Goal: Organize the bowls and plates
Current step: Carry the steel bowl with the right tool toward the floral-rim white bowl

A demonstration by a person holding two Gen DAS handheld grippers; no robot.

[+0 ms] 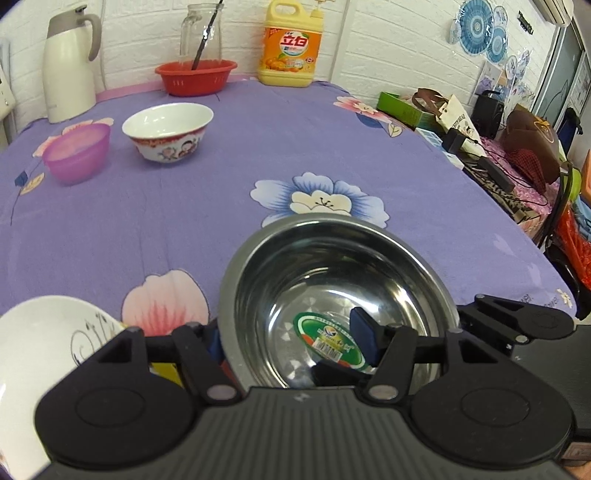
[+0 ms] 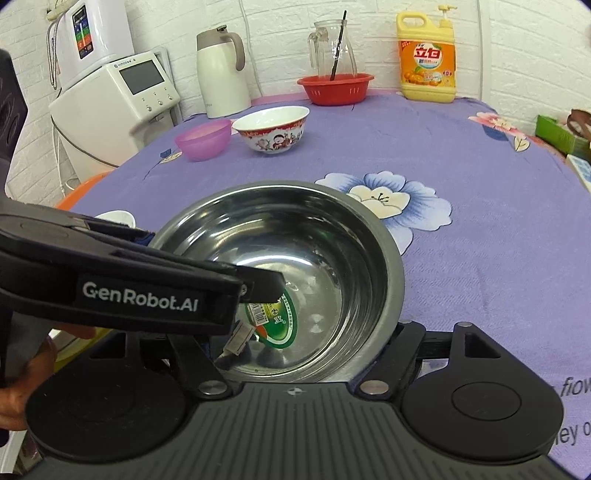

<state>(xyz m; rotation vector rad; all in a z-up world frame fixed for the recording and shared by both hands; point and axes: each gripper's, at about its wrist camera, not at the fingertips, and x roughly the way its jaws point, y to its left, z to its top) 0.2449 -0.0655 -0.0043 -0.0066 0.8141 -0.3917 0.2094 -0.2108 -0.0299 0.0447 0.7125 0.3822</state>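
bowls (image 1: 168,129) beyond steel bowl (image 1: 332,266)

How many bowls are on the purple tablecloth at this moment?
4, and others may be hidden: a steel bowl gripped by the left gripper, a white bowl beside it, a painted bowl and a pink bowl farther back.

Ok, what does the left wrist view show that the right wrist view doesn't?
Only the left wrist view shows the large white bowl at lower left and the cluttered side shelf at right. Only the right wrist view shows the white countertop appliance and the left claw from the side, one finger inside the steel bowl. Both share the steel bowl, purple bowl, painted bowl, red basket, thermos, glass jug and detergent bottle.
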